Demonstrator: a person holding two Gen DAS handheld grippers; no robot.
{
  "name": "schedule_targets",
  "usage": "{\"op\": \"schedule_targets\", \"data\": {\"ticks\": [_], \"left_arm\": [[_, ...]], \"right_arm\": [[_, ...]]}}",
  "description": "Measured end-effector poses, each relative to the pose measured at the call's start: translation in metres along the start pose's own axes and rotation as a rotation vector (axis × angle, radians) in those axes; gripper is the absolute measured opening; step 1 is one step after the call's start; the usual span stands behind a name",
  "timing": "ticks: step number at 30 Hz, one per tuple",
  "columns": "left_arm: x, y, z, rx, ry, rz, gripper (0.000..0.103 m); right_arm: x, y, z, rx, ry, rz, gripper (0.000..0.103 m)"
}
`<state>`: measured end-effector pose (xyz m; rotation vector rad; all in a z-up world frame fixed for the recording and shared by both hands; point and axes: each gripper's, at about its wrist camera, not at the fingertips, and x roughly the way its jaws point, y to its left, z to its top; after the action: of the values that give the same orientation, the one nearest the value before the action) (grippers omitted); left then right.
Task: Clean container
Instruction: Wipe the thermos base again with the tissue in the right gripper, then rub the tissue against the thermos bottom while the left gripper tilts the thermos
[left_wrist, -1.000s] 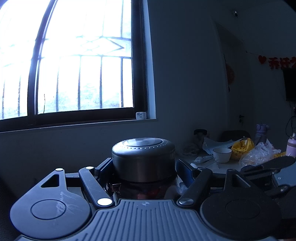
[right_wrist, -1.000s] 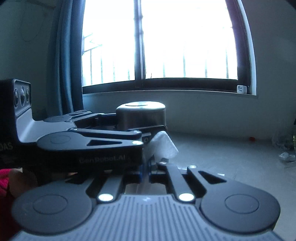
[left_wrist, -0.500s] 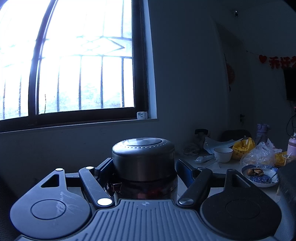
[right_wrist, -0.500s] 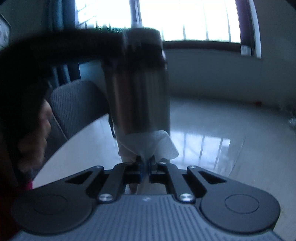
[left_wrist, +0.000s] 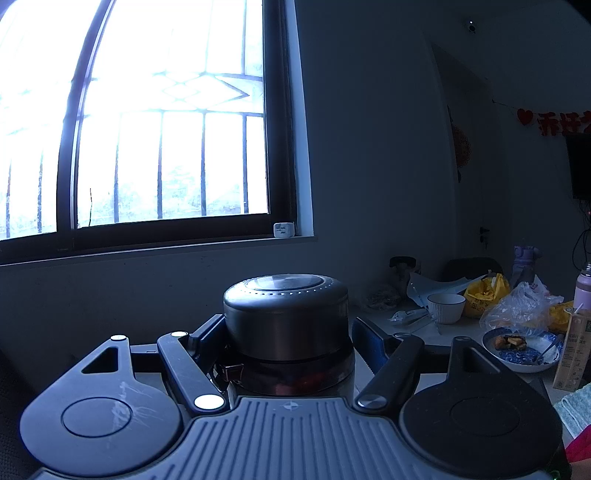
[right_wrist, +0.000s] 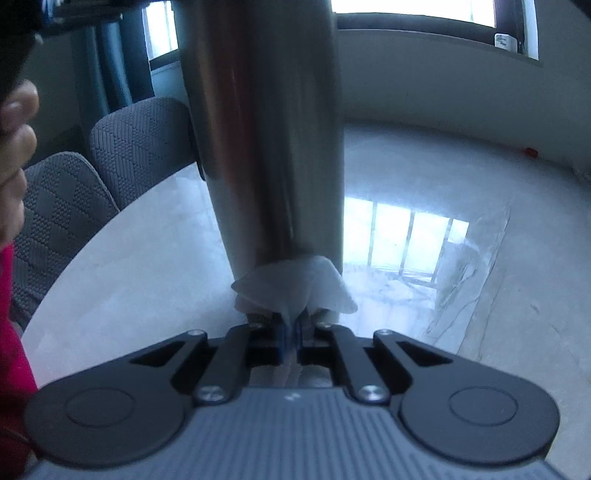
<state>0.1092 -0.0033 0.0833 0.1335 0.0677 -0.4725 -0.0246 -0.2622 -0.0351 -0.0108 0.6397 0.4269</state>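
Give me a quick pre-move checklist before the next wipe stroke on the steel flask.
1. Left gripper clamped on the flask: ok.
2. Lid on the flask: ok, seated.
3. Right gripper pinching the white wipe: ok, jaws shut on it.
4. Wipe touching the flask wall: ok, near the lower end.
5. Flask base clear of the table: cannot tell, wipe hides it.
6. Dirt left on the wall: cannot tell, blurred.

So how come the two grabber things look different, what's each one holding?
The left gripper stands wide around the metal flask, gripping it just below the lid; the right gripper is pinched nearly shut on a white tissue. The left one holds the flask up off the table; the right one presses its tissue against the flask's lower side. Both are the same black two-finger tool.
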Motion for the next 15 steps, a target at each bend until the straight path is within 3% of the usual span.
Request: {"op": "schedule_targets", "data": {"ticks": [8, 15], "left_arm": [[0.001, 0.0, 0.0, 0.001, 0.0, 0.0, 0.075], [0.001, 0.002, 0.0, 0.001, 0.0, -0.001, 0.075]], "right_arm": [[-0.019, -0.002, 0.014, 0.001, -0.063, 0.003, 0.005], [-0.061, 0.001, 0.036, -0.014, -0.209, -0.002, 0.005]]}}
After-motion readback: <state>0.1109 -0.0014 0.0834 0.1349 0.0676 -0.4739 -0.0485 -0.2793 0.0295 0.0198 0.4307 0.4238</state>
